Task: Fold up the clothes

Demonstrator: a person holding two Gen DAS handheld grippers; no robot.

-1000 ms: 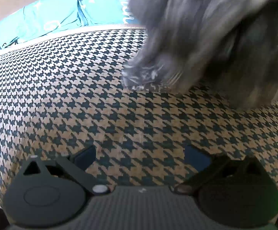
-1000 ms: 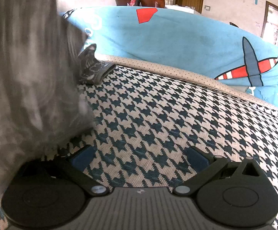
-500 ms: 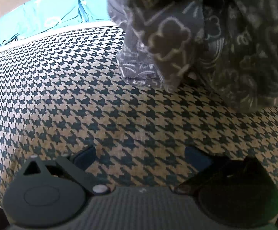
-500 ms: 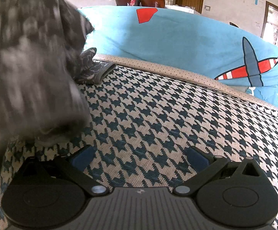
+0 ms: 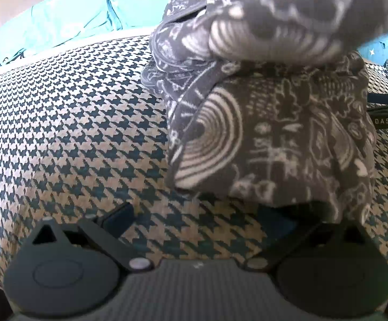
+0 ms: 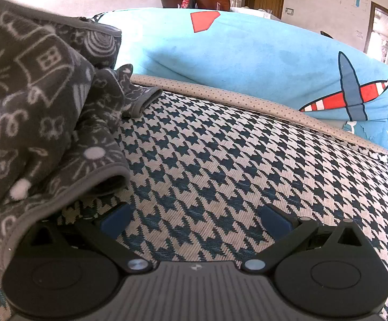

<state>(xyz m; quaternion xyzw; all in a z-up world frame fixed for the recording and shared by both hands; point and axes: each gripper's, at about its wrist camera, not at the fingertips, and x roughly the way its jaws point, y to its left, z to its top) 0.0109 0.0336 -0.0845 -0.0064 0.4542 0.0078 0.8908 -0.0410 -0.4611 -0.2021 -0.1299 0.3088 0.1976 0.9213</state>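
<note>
The grey printed garment (image 5: 268, 123) lies in a rumpled heap on the houndstooth cover (image 5: 68, 123) of what looks like a bed, with a light-blue quilt (image 6: 247, 53) bunched along the far side. Seen from my left gripper (image 5: 196, 214), the heap sits just ahead and to the right, its near edge draped so low that it hides the tip of the right-hand finger; the left-hand blue pad (image 5: 119, 215) shows clear, with bare cover between the two. I judge those jaws to be spread and holding nothing, though cloth over one tip keeps me from being fully sure. My right gripper (image 6: 195, 218) sits low over the cover with its jaws plainly parted, both blue pads visible and only houndstooth between them; the garment lies to its left, a hemmed edge (image 6: 105, 176) curling up just beside the left pad. I hold both tools low and on either side of the pile because that lets me reach a hem or corner from each flank. The cloth is bunched in several overlapping layers, one lobe stacked on another, with a cuff-like end (image 6: 143, 101) sticking out toward the quilt, so it is not a flat, squared fold. Whether it is mid-fold or simply dropped in a heap, I cannot tell.
</note>
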